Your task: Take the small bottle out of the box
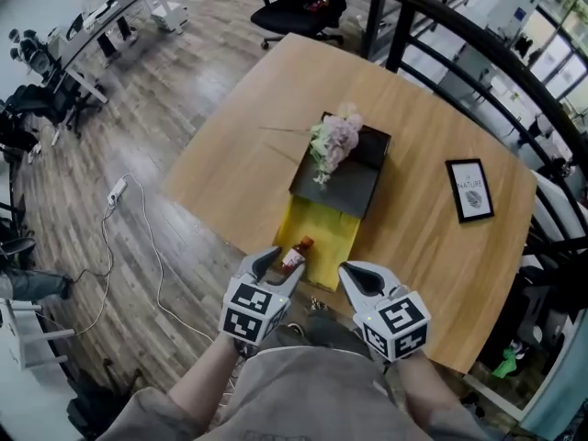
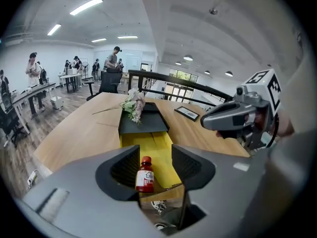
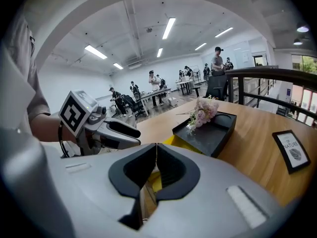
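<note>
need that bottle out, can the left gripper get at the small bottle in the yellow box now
Probably yes: the left gripper is open and the small bottle sits uncovered in line with its jaws.

Small red bottle [image 2: 144, 176] with white label, seemingly on its side, at near end of open yellow box [image 2: 158, 148]

The head view looks steeply down from above the person onto the worktop [image 1: 230, 154]. The left hand-held gripper [image 1: 280, 266] and right hand-held gripper [image 1: 351, 274] are close at its lower edge. Each gripper view sits low behind its own jaws and faces forward over the worktop's near edge towards the room beyond. All three views share the black-and-yellow box [image 1: 344, 186], the flowers [image 1: 333, 141] and the framed picture [image 1: 469, 189]. Each gripper view also catches the other hand-held gripper.
</note>
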`<state>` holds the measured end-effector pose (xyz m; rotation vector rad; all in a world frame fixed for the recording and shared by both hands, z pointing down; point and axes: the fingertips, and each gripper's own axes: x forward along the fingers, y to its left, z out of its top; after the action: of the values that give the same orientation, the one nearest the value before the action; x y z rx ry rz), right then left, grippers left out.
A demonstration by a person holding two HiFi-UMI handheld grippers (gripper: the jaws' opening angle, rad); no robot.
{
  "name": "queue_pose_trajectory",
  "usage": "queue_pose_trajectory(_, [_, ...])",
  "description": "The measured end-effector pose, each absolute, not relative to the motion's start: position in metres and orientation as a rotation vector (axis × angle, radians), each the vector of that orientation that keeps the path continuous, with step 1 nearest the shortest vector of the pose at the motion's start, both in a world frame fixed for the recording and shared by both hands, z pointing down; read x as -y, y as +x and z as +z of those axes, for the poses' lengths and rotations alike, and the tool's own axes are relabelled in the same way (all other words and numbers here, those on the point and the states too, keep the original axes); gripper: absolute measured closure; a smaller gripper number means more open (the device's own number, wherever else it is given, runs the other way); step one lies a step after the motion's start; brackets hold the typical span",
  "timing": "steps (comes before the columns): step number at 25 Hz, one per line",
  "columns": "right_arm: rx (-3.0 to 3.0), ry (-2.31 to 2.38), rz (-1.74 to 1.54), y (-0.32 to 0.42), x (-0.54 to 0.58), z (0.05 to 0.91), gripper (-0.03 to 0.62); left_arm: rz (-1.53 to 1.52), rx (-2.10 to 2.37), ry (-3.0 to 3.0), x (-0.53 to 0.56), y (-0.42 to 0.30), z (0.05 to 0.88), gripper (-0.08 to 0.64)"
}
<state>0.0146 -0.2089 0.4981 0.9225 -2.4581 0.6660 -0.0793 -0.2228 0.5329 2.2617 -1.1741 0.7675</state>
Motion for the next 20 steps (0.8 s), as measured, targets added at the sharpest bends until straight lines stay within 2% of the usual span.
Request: queue_pose_trajectory(20, [2.379, 0.956, 0.792, 0.033, 0.247, 0.535, 0.58, 1.198, 0.962, 2.11, 0.241, -0.072, 0.652, 0.354])
